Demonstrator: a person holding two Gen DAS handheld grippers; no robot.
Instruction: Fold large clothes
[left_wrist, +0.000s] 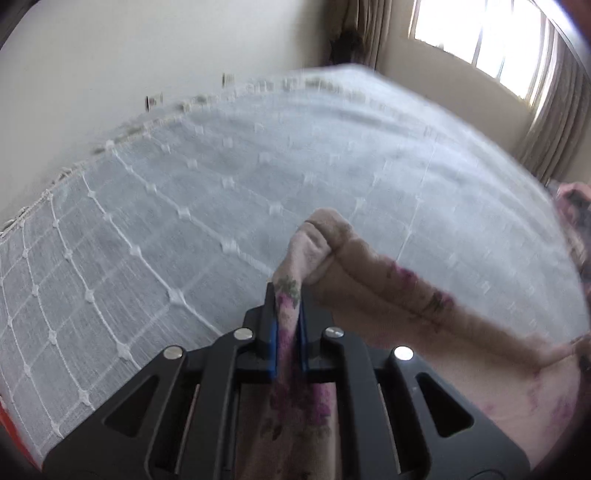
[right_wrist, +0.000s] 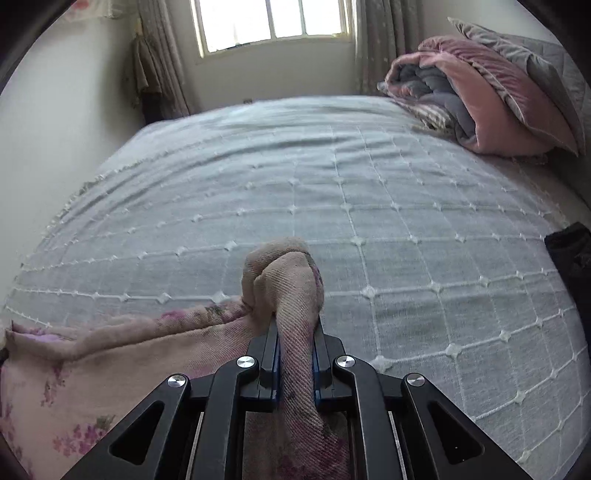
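A pale pink garment with purple flowers (left_wrist: 388, 288) is stretched between both grippers above a bed. My left gripper (left_wrist: 288, 310) is shut on one bunched end of it, cloth poking out past the fingertips. From there the garment runs off to the right edge of the left wrist view. My right gripper (right_wrist: 295, 332) is shut on the other bunched end of the floral garment (right_wrist: 110, 354), which trails away to the lower left. Both grippers point down at the grey bedspread (right_wrist: 369, 192). The left wrist view is blurred.
The bed's grey cover with a white grid and knots (left_wrist: 184, 206) fills both views. Folded pink and grey bedding and pillows (right_wrist: 487, 92) are piled at the far right. A dark item (right_wrist: 572, 258) lies at the right edge. A window (right_wrist: 273, 22) and curtains stand beyond.
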